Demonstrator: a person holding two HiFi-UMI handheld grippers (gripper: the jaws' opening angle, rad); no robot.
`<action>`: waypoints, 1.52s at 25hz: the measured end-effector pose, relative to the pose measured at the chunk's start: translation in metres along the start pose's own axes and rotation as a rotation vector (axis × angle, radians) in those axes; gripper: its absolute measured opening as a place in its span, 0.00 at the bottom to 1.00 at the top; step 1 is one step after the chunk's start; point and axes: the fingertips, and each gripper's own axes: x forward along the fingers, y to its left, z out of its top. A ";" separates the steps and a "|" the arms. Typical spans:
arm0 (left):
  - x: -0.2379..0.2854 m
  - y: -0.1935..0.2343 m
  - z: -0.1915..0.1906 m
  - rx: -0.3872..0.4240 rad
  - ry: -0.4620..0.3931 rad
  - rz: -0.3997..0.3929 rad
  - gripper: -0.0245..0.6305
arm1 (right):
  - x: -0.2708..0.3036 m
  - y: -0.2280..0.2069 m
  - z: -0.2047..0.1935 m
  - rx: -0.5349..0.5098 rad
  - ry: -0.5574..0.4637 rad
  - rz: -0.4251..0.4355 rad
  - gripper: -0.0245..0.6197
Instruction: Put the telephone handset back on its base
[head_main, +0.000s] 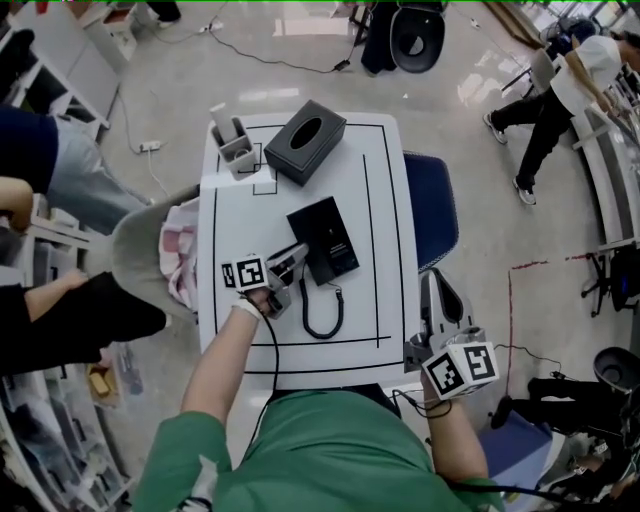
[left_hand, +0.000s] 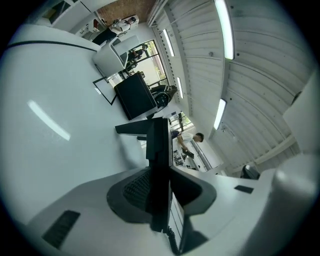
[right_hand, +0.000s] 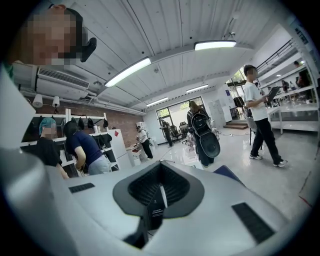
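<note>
The black telephone base (head_main: 330, 235) lies in the middle of the white table (head_main: 380, 190). Its handset (head_main: 300, 258) rests along the base's left side, and a coiled cord (head_main: 322, 312) loops toward me. My left gripper (head_main: 285, 268) reaches in from the left, its jaws astride the handset. In the left gripper view the handset (left_hand: 159, 145) stands edge-on between the jaws of the left gripper (left_hand: 165, 185), with a thin gap on its right side. My right gripper (head_main: 425, 345) hovers off the table's right edge; in its own view the right gripper (right_hand: 160, 187) is shut on nothing.
A black tissue box (head_main: 305, 140) and a grey pen holder (head_main: 235, 148) stand at the table's far end. A blue chair (head_main: 432, 205) sits to the right. Seated people (head_main: 60, 300) are close on the left, and a person (head_main: 545, 110) walks at the far right.
</note>
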 end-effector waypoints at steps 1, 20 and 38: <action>-0.001 0.002 0.000 0.003 0.006 0.027 0.25 | -0.001 0.000 0.001 0.000 -0.003 0.003 0.07; -0.023 -0.003 0.009 -0.023 -0.041 0.255 0.37 | -0.018 0.003 0.018 -0.005 -0.048 0.057 0.07; -0.127 -0.273 0.075 0.534 -0.391 0.087 0.09 | -0.015 0.048 0.069 -0.060 -0.148 0.191 0.07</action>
